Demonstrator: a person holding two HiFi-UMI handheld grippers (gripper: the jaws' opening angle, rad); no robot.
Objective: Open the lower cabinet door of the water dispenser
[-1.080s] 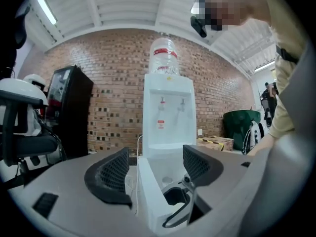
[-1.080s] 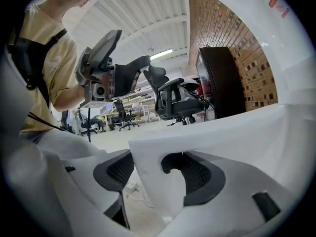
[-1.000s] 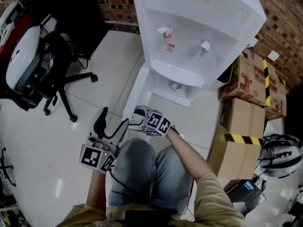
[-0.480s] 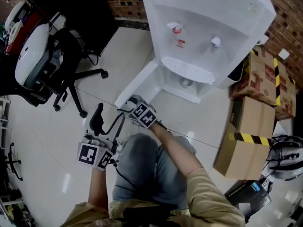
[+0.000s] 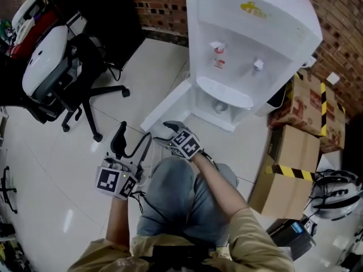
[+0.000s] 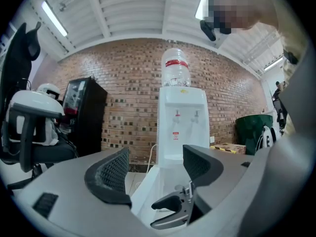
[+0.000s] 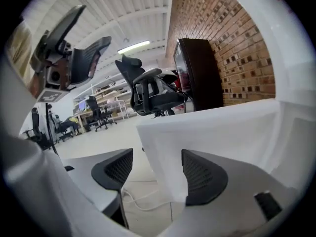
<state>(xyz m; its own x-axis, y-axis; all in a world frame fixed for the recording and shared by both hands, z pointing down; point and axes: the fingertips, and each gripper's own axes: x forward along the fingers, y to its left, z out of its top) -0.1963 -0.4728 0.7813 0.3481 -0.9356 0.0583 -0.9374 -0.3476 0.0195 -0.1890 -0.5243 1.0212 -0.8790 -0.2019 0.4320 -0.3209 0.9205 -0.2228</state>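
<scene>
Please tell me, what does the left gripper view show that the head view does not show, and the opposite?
Only the left gripper view: the ceiling lights and a green bin. Only the head view: the taped cardboard boxes and the person's knees. Both: the white water dispenser, its open lower door, the office chair and the brick wall.

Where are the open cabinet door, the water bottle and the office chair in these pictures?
Cabinet door point(image 5: 168, 102), head view, middle of its white panel.
Water bottle point(image 6: 176, 77), left gripper view, its clear body.
Office chair point(image 5: 108, 89), head view, a leg of its base.
</scene>
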